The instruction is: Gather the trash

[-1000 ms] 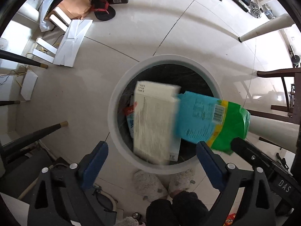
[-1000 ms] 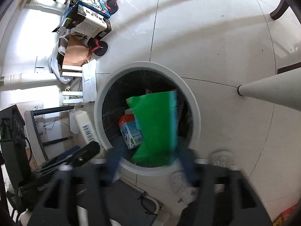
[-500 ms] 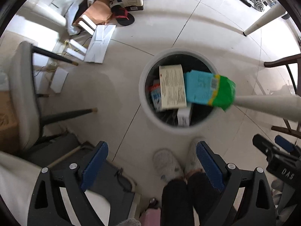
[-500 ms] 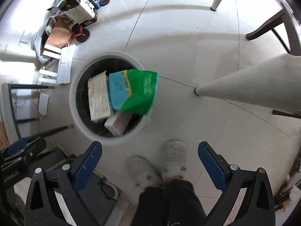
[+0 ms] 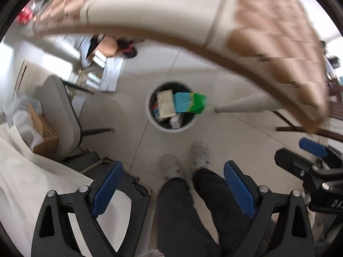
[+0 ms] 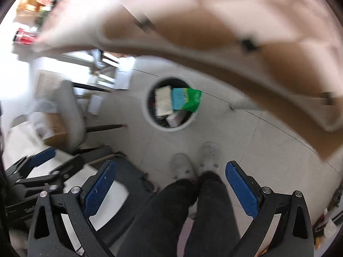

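White floor tiles (image 5: 133, 115) carried the round bin (image 5: 150, 115), holding a beige carton (image 5: 165, 105) and a green-and-teal packet (image 5: 189, 102) across its rim. Left gripper (image 5: 171, 190) and right gripper (image 6: 171, 187) hung above, jaws spread, empty.

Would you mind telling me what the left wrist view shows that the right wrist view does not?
Only the left wrist view shows the right gripper, at its right edge, and the open left gripper. Only the right wrist view shows the left gripper from outside, at its left edge. Both share the bin, the green and blue bag overhanging its rim, the cream carton and the person's slippers.
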Action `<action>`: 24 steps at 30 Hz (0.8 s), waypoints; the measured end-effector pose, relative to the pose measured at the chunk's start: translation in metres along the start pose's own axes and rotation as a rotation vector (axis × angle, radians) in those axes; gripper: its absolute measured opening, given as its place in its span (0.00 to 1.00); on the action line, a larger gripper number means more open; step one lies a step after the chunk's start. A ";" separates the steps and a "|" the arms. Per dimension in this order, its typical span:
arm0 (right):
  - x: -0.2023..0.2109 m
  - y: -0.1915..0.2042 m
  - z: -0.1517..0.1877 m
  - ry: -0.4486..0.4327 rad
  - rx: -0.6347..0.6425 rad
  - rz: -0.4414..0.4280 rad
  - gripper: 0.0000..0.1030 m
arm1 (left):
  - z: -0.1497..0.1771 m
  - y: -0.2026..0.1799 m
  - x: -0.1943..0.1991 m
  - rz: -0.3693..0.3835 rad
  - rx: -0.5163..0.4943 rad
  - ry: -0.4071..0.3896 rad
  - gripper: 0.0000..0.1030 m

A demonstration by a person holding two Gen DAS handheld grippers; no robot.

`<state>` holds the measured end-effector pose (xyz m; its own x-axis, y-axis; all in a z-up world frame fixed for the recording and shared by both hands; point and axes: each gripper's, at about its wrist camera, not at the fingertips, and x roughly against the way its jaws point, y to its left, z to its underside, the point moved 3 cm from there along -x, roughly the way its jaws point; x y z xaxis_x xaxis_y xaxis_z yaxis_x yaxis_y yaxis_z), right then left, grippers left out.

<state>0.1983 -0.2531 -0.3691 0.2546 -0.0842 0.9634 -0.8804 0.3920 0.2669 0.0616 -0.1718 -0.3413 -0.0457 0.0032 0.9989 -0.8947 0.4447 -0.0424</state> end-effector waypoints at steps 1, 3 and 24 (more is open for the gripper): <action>0.019 0.002 0.002 -0.015 0.003 -0.007 1.00 | 0.000 -0.002 0.012 0.009 -0.016 -0.006 0.93; 0.055 0.005 0.006 -0.038 -0.012 -0.027 1.00 | -0.003 -0.007 0.041 0.049 -0.046 -0.016 0.93; 0.268 0.113 0.088 -0.260 -0.310 -0.139 1.00 | -0.005 0.045 0.230 0.358 -0.406 -0.122 0.93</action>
<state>0.1318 -0.3120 -0.0785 0.2185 -0.3685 0.9036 -0.6729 0.6137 0.4130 0.0131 -0.1465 -0.1134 -0.3882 0.1250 0.9131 -0.5718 0.7443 -0.3450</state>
